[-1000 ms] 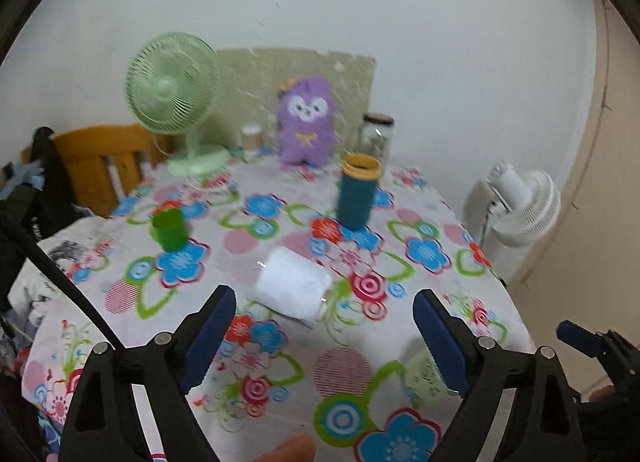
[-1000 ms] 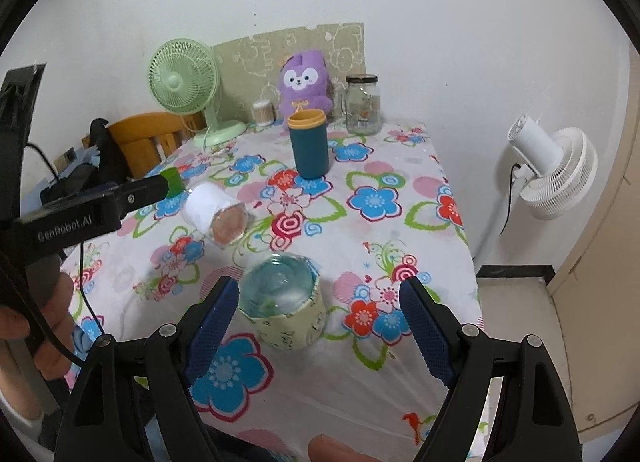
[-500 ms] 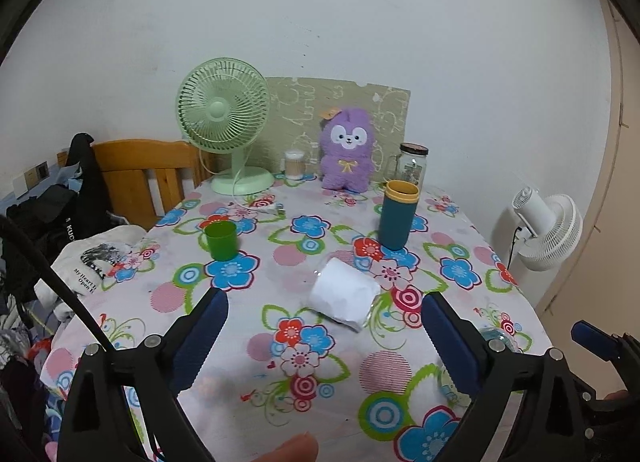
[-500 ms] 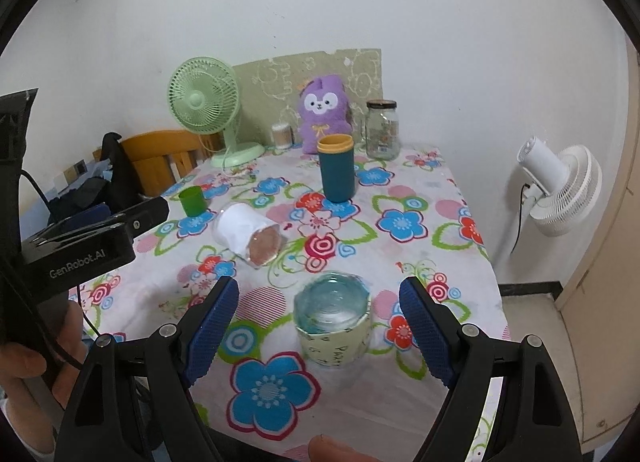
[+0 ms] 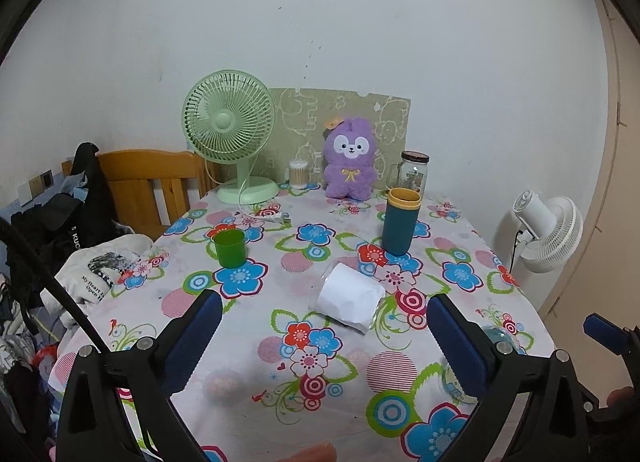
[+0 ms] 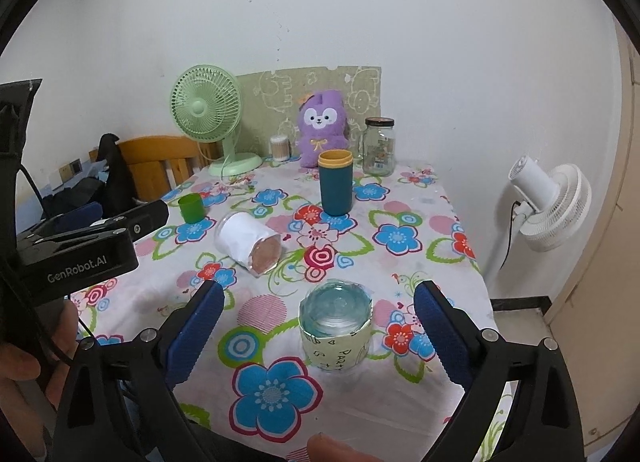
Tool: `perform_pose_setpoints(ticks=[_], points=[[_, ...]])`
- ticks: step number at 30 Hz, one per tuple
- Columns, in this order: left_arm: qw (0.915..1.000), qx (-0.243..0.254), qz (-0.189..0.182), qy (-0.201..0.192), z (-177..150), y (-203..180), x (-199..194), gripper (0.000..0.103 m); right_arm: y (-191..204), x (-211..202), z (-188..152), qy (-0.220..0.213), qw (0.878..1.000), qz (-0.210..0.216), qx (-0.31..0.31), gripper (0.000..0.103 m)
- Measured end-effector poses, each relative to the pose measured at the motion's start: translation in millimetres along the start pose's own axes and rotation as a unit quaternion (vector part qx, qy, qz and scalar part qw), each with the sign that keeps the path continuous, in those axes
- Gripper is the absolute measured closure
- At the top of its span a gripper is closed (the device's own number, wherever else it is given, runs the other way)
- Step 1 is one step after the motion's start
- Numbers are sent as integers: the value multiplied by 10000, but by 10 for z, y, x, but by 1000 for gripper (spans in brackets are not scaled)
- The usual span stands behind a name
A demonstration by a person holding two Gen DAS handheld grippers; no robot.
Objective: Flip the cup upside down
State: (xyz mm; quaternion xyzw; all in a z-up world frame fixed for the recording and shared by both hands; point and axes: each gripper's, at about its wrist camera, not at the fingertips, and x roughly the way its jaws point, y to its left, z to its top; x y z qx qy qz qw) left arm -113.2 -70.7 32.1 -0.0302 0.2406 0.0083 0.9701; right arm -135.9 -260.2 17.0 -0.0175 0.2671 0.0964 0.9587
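Note:
A glass cup with a pale green label (image 6: pixel 337 330) stands upside down near the table's front edge, between my right gripper's (image 6: pixel 316 326) wide-open fingers and a little beyond the tips. In the left wrist view it (image 5: pixel 454 380) is mostly hidden behind the right finger. A white-wrapped cup (image 5: pixel 347 297) (image 6: pixel 247 241) lies on its side mid-table. A small green cup (image 5: pixel 229 248) (image 6: pixel 192 208) and a tall teal cup with a yellow rim (image 5: pixel 400 221) (image 6: pixel 335 187) stand upright. My left gripper (image 5: pixel 324 338) is open and empty above the table's front.
A green desk fan (image 5: pixel 230 134), a purple plush toy (image 5: pixel 350 160), a glass jar (image 5: pixel 413 173) and a swab box (image 5: pixel 299 178) line the table's back. A wooden chair (image 5: pixel 148 182) with clothes stands left. A white floor fan (image 5: pixel 548 228) stands right.
Both grippers have drawn back and up from the table, so more of it shows. The upside-down cup stays in place, now farther from my right gripper.

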Motion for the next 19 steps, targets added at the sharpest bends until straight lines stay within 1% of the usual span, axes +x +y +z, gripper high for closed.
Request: perform_pose_setpoints(ticks=[5, 9, 19], points=[[10000, 70, 66, -18, 0, -19, -26, 0, 5, 2, -2, 10, 10000, -3, 22, 5], [9999, 36, 110, -25, 3, 11, -29, 0, 0, 8, -1, 27, 10000, 3, 35, 5], [10000, -71, 20, -10, 17, 56, -55, 0, 32, -28, -13, 5, 10000, -33, -15, 5]])
